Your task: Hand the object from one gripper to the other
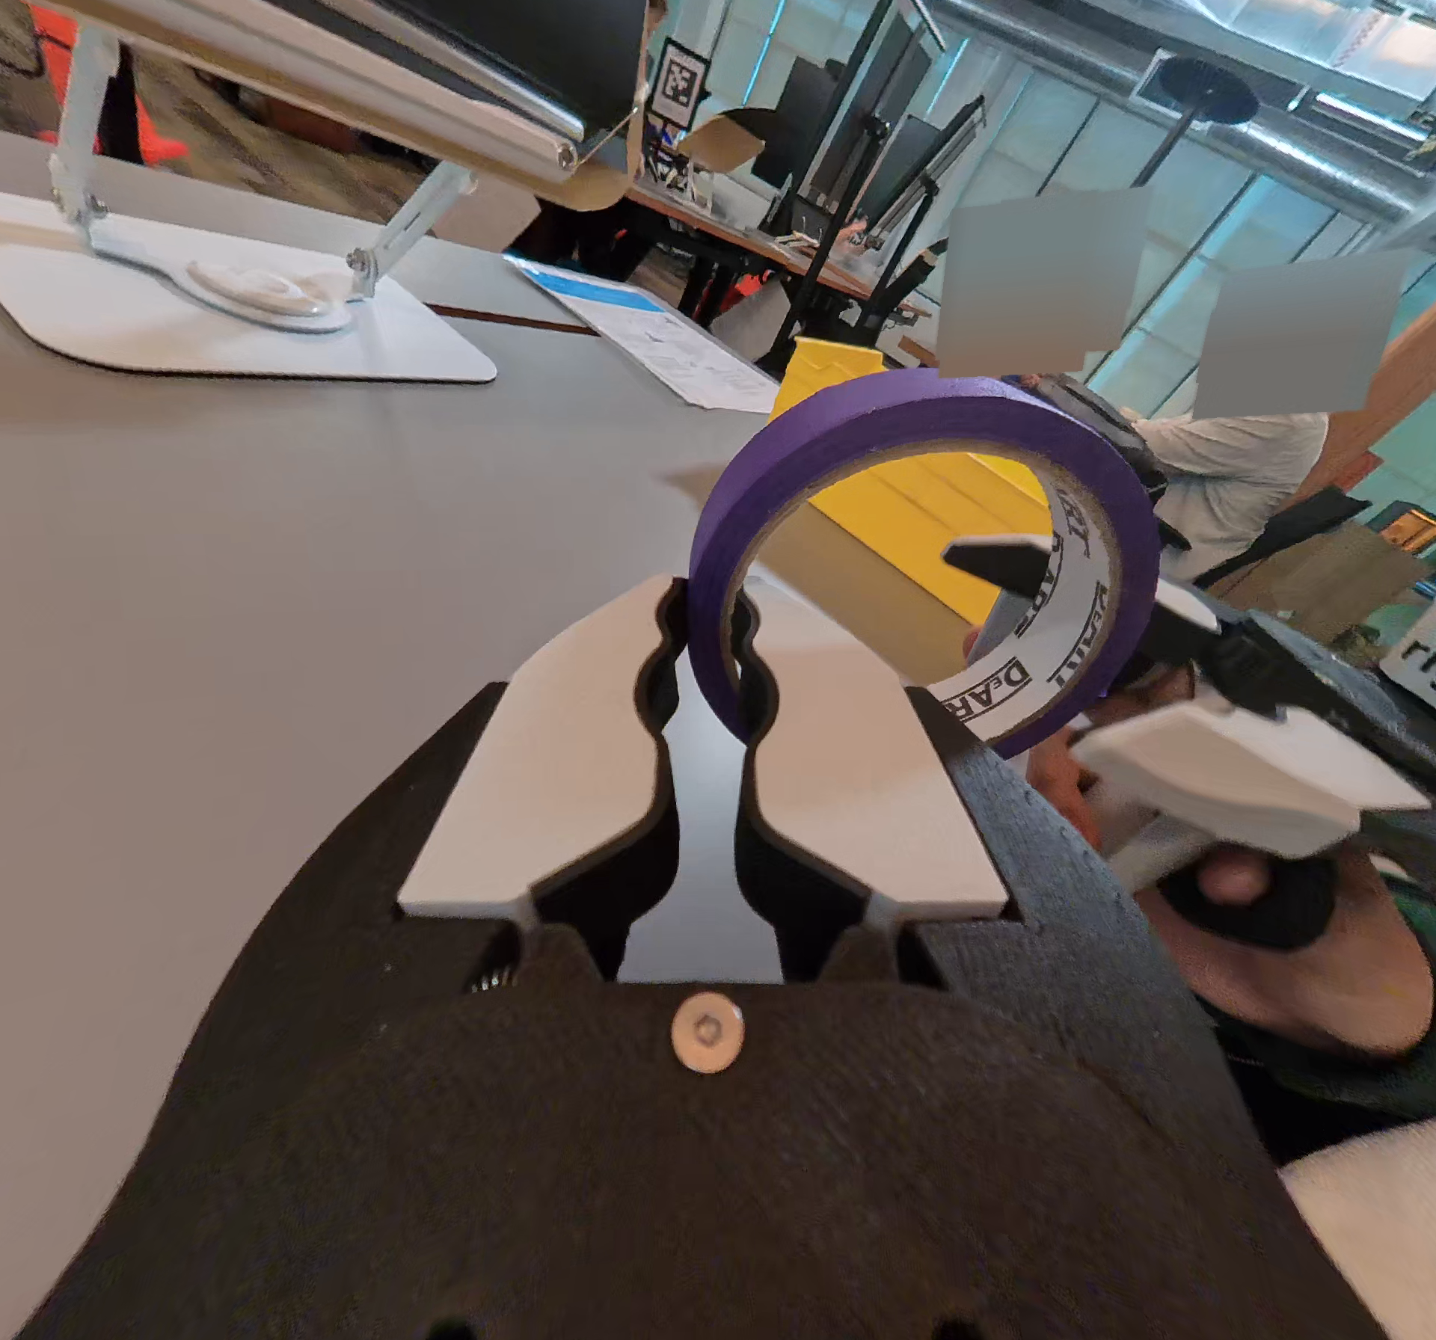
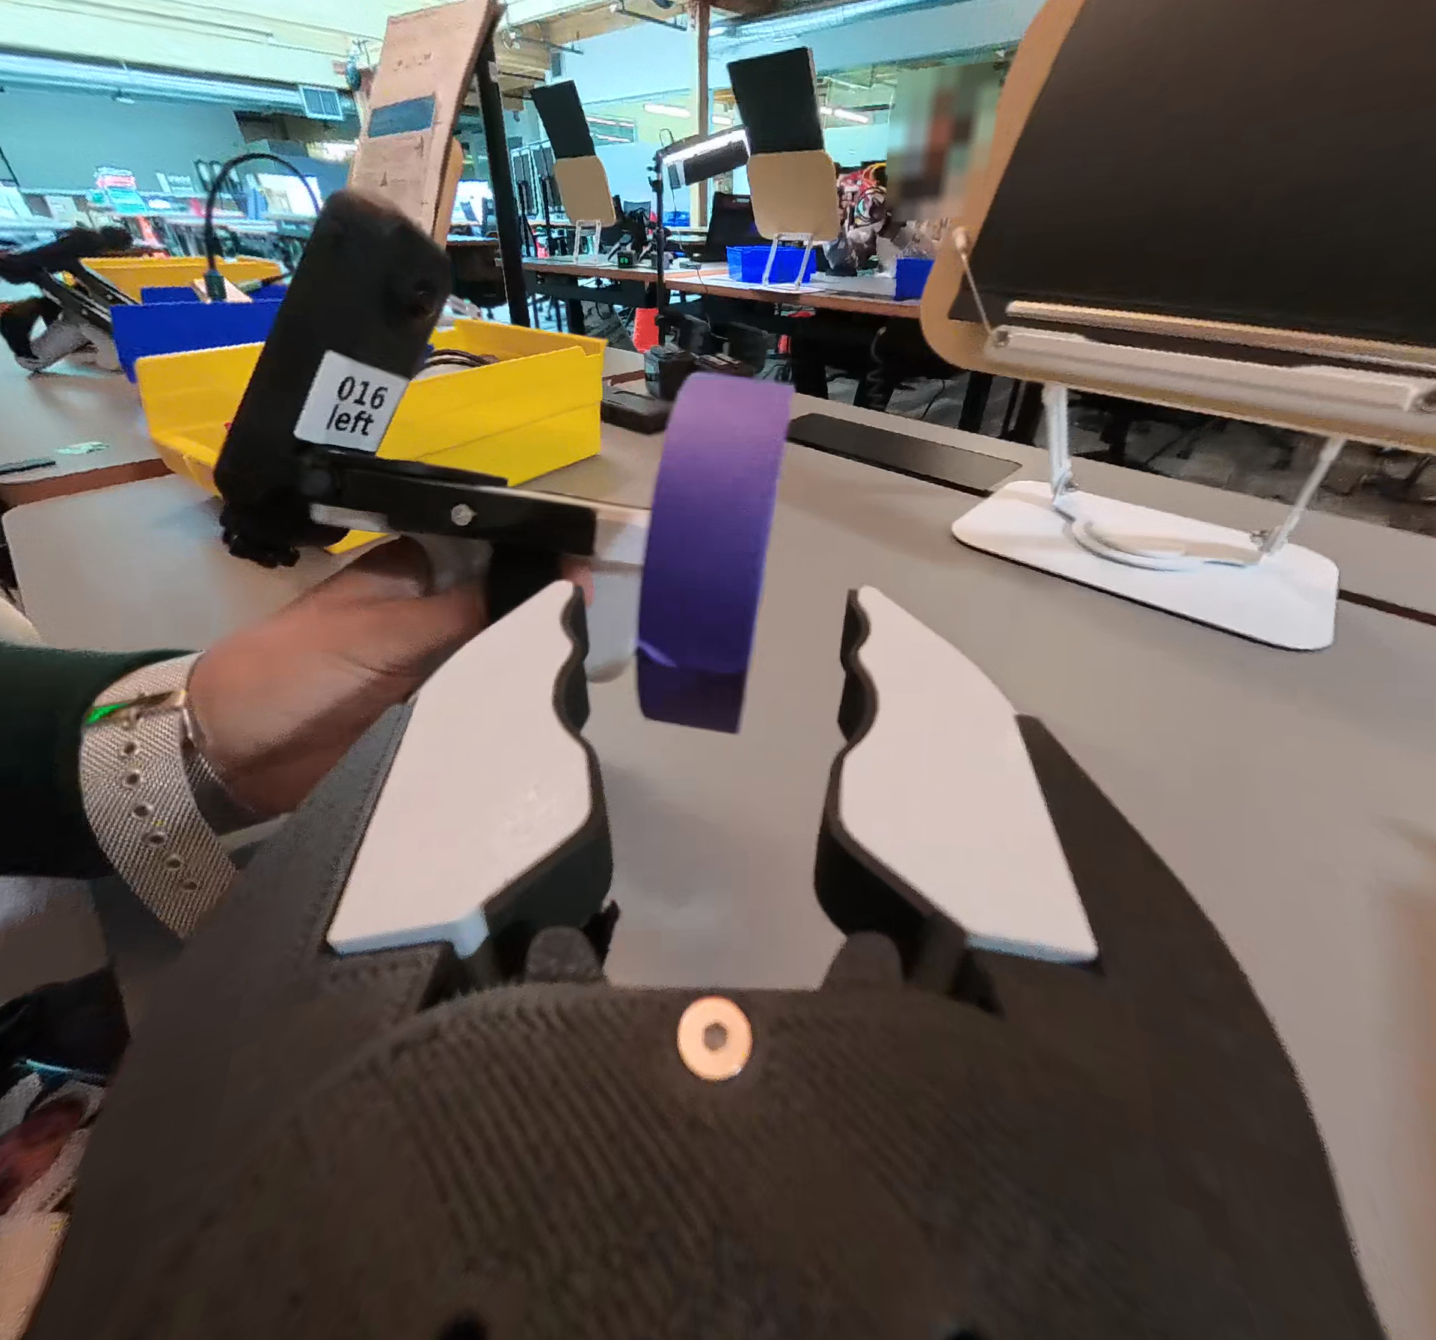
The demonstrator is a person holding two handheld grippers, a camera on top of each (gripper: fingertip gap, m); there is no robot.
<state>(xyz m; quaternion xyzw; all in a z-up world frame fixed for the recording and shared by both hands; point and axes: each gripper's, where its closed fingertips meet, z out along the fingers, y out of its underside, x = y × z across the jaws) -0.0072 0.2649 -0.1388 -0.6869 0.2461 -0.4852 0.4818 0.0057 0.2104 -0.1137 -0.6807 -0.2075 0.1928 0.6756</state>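
A purple tape roll (image 1: 894,409) stands upright in the air above the grey table (image 1: 311,603). My left gripper (image 1: 709,607) is shut on the roll's near band, one finger outside and one inside the ring. My right gripper (image 1: 1022,650) comes in from the right, open, with one finger through the ring and the other outside the far band. In the right wrist view the roll (image 2: 715,526) is edge-on between my right gripper's (image 2: 711,619) spread fingers, not touched by them. The left gripper (image 2: 622,526) holds the roll from the left.
A white stand (image 1: 233,324) carrying a dark screen sits on the table, also in the right wrist view (image 2: 1165,572). A yellow bin (image 2: 497,417) stands behind the roll. Papers (image 1: 668,347) lie at the table's far edge. Desks and people are farther off. Tip to tip, the grippers are about 7 cm apart.
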